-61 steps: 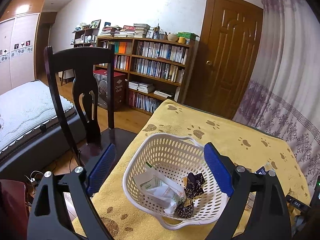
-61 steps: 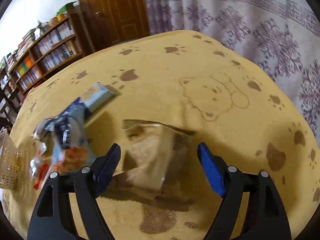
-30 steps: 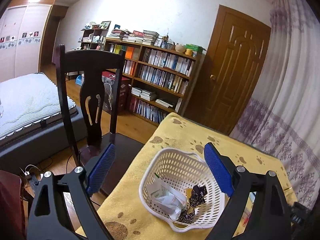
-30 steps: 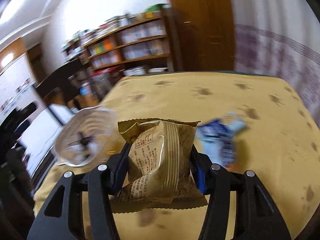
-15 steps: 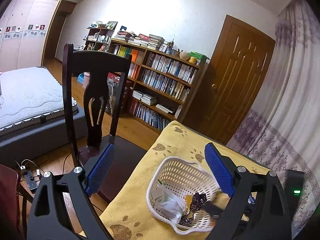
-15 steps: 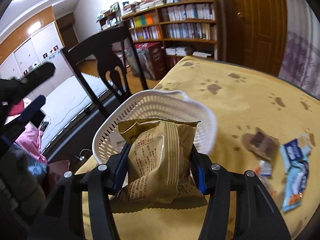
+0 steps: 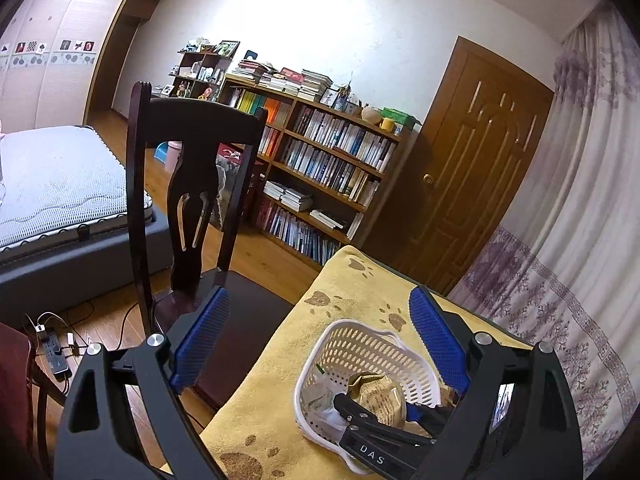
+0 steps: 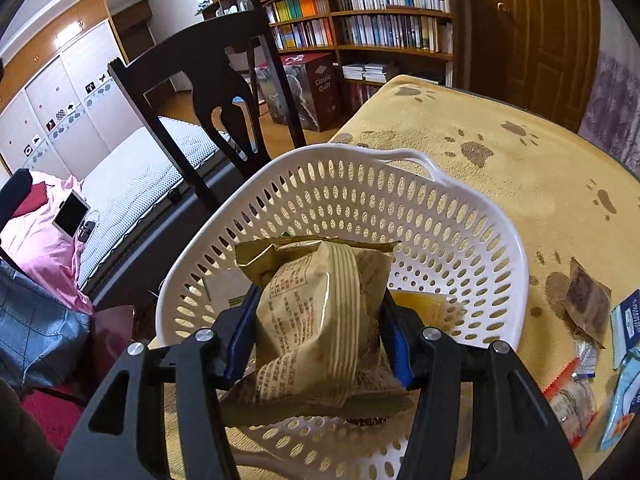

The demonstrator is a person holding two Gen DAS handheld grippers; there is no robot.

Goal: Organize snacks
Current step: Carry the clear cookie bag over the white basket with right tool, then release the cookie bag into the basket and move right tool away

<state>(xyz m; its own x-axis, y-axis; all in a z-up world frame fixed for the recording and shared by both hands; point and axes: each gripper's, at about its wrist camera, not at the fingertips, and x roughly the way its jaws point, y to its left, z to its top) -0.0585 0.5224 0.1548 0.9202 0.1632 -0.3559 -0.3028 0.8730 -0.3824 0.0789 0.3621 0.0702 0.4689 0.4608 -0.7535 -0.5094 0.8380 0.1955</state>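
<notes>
A white perforated basket (image 8: 460, 216) (image 7: 340, 344) sits on the yellow paw-print tablecloth (image 8: 500, 148). My right gripper (image 8: 320, 312) is shut on a gold snack packet (image 8: 320, 312) and holds it over the basket's inside. The left wrist view shows that same packet (image 7: 374, 394) inside the basket rim, beside a white wrapper (image 7: 320, 398). My left gripper (image 7: 316, 340) hangs open, above and short of the basket, with nothing between its blue pads. A yellow packet (image 8: 420, 304) lies in the basket behind the gold one.
Several loose snacks lie right of the basket: a brown sachet (image 8: 588, 300), a red-edged packet (image 8: 572, 400) and blue packets (image 8: 624, 360). A dark wooden chair (image 7: 192, 184) stands at the table's left edge. Bookshelves (image 7: 320, 168), a door (image 7: 472, 168) and a bed (image 7: 60, 184) lie beyond.
My right gripper closed on the gold packet, lifted it off the cloth and swung it left over the basket. My left gripper drew back and up from the basket, still open.
</notes>
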